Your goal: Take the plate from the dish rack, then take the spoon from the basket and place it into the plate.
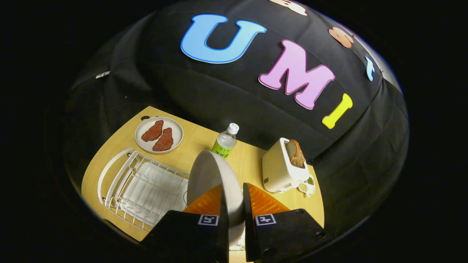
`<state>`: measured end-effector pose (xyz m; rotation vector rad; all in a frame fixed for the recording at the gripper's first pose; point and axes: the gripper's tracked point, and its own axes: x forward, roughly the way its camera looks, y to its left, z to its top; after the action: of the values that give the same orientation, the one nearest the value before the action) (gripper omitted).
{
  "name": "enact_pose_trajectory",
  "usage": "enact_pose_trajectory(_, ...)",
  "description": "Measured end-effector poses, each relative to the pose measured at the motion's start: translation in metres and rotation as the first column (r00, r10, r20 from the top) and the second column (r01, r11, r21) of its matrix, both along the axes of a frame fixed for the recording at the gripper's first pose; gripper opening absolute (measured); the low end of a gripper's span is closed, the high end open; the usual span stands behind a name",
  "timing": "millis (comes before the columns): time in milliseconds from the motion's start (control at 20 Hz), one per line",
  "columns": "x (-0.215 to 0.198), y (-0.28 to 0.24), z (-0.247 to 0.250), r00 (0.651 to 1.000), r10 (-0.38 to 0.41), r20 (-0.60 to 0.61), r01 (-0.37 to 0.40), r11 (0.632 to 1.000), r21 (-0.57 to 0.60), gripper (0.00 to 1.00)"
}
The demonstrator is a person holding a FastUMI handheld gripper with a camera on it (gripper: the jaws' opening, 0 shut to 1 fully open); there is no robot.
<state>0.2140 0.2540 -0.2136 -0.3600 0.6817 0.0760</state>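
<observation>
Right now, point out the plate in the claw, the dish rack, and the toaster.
Plate (210, 175): gripper view, on its pale underside, just above the claw's fingers that clamp its rim.
Dish rack (146, 188): gripper view, on the white wire grid.
Toaster (279, 168): gripper view, on its cream side wall.

The plate (212, 175) clamped edge-on between the jaws of the gripper (234, 204) blocks the way straight ahead. Beside it on one side lies the dish rack (140, 188); on the other stands a toaster (283, 168). A bottle (225, 142) rises just beyond the plate. Bare table (193, 137) lies between the bottle and a plate of meat (159, 135).
</observation>
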Motion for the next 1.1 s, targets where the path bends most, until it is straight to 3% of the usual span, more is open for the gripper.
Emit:
enact_pose_trajectory(150, -0.005, -0.012, 0.013, 1.000, -0.023, 0.007, 0.022, 0.995, 0.098, 0.21)
enact_pose_trajectory(450, -0.035, -0.067, 0.046, 0.996, -0.074, 0.046, 0.056, 0.947, 0.317, 0.21)
enact_pose_trajectory(850, -0.122, -0.156, 0.043, 0.989, -0.146, -0.029, 0.141, 0.858, 0.494, 0.21)
enact_pose_trajectory(1100, -0.188, -0.202, 0.013, 0.968, -0.203, -0.146, 0.250, 0.792, 0.557, 0.21)
